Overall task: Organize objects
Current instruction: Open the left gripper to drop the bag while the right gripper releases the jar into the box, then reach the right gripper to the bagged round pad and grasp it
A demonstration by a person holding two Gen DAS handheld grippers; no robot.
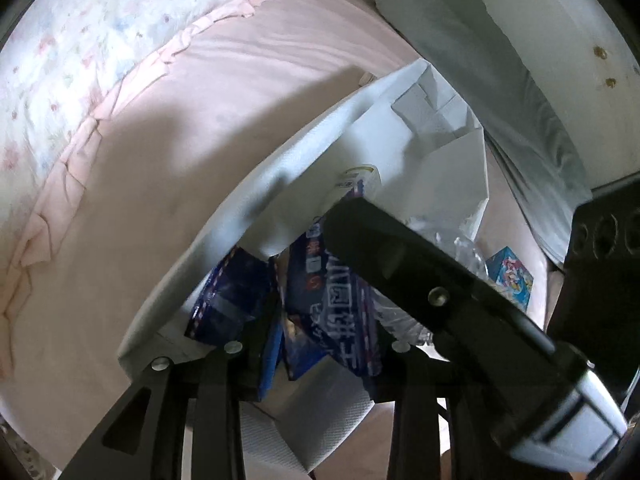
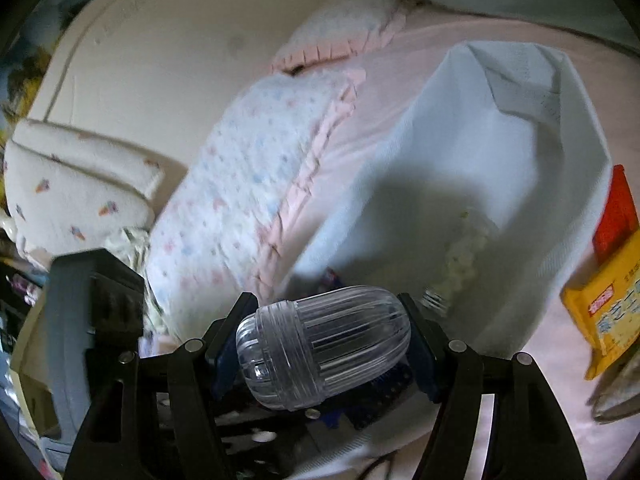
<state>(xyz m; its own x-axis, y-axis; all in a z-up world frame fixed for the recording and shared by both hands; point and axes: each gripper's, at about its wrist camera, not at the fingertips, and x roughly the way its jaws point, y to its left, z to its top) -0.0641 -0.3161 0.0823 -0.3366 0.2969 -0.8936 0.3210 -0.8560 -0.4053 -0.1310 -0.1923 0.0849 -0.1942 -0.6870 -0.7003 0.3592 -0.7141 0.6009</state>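
Note:
A white fabric bag [image 1: 320, 152] lies open on the pink sheet. Dark blue printed packets [image 1: 332, 304] stand in its mouth, right between the narrow-set fingers of my left gripper [image 1: 316, 328]. The finger pads are lost in the dark behind the packets, so contact does not show. My right gripper [image 2: 326, 304] is shut on a clear ribbed plastic capsule [image 2: 324, 344], held sideways just before the bag [image 2: 520, 152]. Its black body [image 1: 440, 280] crosses the left wrist view over the bag's mouth.
A floral pillow with a pink frill [image 2: 248, 184] lies left of the bag. A yellow and red snack pack [image 2: 612, 320] sits to the right. A small colourful box [image 1: 510, 276] and crinkled clear plastic [image 1: 460, 240] lie beside the bag. A grey-green cover [image 1: 480, 60] runs along the far edge.

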